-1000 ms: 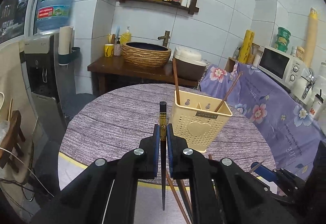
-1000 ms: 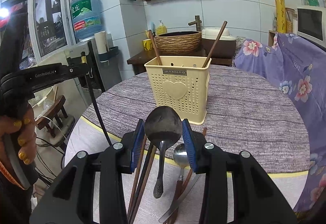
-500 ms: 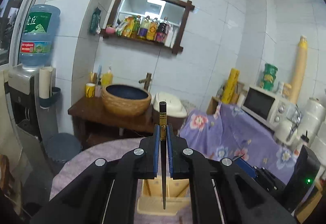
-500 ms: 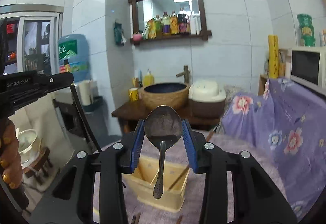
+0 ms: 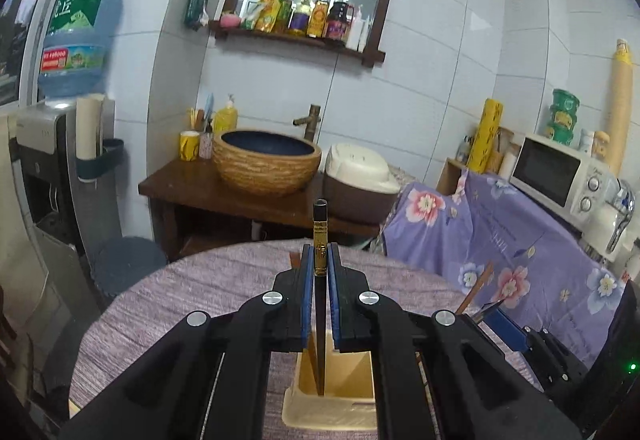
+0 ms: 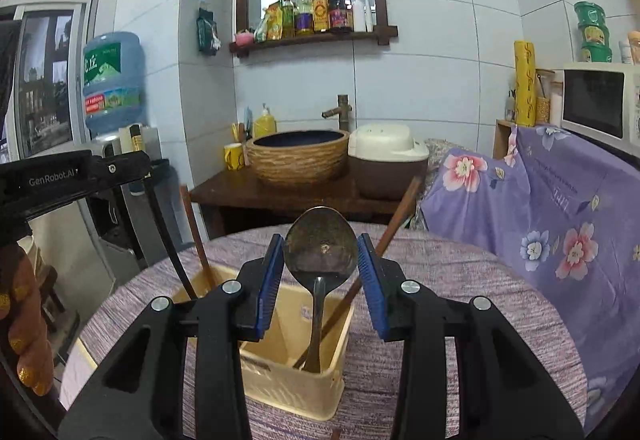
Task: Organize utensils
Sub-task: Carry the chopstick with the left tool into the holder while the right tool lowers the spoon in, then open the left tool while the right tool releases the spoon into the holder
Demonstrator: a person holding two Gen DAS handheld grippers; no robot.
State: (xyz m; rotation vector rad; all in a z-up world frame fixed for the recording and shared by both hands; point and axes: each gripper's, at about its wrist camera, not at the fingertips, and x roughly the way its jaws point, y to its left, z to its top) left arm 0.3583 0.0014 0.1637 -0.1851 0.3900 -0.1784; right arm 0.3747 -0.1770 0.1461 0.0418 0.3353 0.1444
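My left gripper (image 5: 320, 264) is shut on a black chopstick (image 5: 320, 224) with a gold band. The chopstick hangs upright, its lower end inside the yellow slotted holder (image 5: 332, 414) below. My right gripper (image 6: 320, 260) is shut on the bowl of a metal spoon (image 6: 320, 244), whose handle hangs down into the holder's (image 6: 288, 388) right compartment. Two brown chopsticks (image 6: 196, 236) (image 6: 396, 224) lean in the holder. In the right wrist view the left gripper (image 6: 80, 175) comes in from the left, and its black chopstick (image 6: 164, 232) slants into the left compartment.
The holder stands on a round table with a purple cloth (image 6: 460, 280). Behind it is a wooden stand with a woven basin (image 5: 266, 163) and a rice cooker (image 5: 360, 175). A water dispenser (image 5: 76, 39) is at the left, a flowered cloth (image 6: 560, 220) and a microwave (image 5: 560, 175) at the right. A person's hand (image 6: 24, 320) is at the left edge.
Both grippers rose and moved forward from the table's near edge to above the holder. The chopstick's tip and the spoon's handle now hang inside it. Both grips are unchanged.
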